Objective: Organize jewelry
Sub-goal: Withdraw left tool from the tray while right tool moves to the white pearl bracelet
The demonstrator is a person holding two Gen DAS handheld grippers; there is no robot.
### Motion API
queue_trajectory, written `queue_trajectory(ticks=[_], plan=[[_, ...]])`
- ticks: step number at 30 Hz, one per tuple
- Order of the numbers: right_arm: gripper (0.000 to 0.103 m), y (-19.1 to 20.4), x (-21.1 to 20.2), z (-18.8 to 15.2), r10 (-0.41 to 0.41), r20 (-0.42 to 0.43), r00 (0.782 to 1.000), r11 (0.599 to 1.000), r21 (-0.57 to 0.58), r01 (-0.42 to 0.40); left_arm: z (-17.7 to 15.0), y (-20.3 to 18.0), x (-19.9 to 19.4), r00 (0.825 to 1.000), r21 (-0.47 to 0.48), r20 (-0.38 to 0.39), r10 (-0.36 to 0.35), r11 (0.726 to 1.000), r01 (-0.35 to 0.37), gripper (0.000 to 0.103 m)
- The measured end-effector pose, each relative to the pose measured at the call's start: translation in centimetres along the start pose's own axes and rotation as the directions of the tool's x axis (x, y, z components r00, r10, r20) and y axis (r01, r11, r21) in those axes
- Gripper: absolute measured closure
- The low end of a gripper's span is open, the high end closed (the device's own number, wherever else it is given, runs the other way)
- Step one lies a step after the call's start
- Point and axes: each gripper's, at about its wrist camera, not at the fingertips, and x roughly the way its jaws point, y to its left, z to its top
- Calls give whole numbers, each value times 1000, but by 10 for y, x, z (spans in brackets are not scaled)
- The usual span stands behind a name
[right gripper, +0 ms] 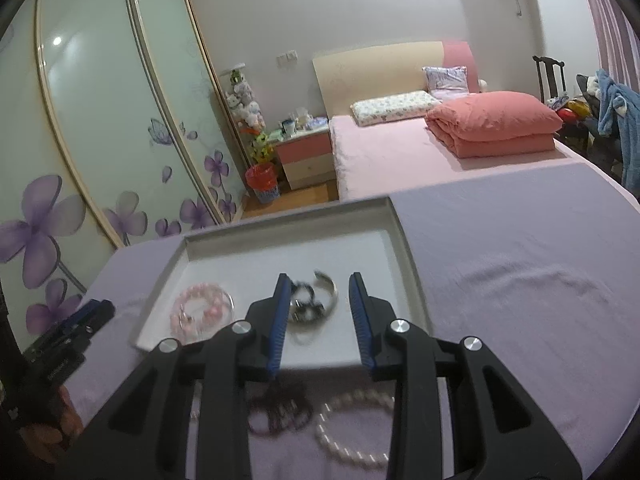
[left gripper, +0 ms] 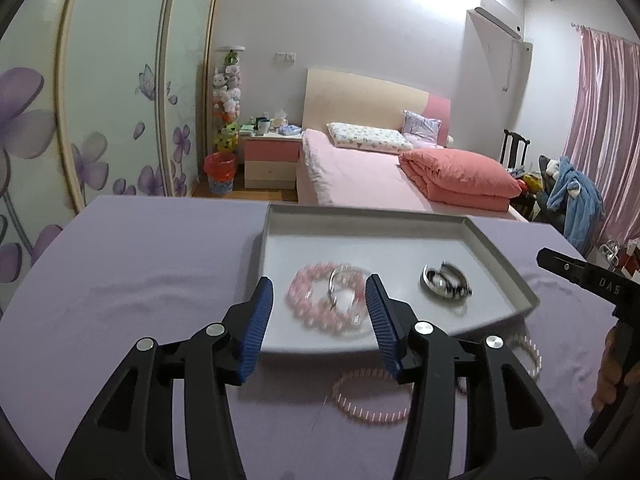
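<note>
I'm seeing one grey tray sitting on the lavender cloth, with two clusters of jewelry lying in it. First cluster: a pink bead bracelet with a clear bangle lying on top of it, both motion-blurred. Second cluster: a silver cuff with a dark beaded piece tangled against it; I can't tell if that's one item or two.

Three more pieces are lying on the cloth just in front of the tray's near edge: a pale pink bracelet with bar-shaped spacers, a pearl-white bracelet and a dark maroon bead bracelet. The maroon and pearl ones are lying side by side, nearly touching.

Left gripper is hovering over the tray's near edge, jaws standing apart, nothing pinched; the pink cluster is showing between the blue pads but below them, not in contact. Right gripper is sitting narrower but also parted, nothing clamped; the silver cuff cluster is showing in its gap, resting on the tray floor.
</note>
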Motion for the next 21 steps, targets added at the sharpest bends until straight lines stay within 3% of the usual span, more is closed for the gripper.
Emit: queue_trajectory(ticks=[12,21], plan=[[72,-25,12,-59,-116,-192,975,993,-60,106,-43,5,-10,995,3,-96,34,999,-34,48],[78,-33,24,-67,-167,-238,957,985,-88,150,-52,-1,-6,991,23,-130,45,999,-43,48]])
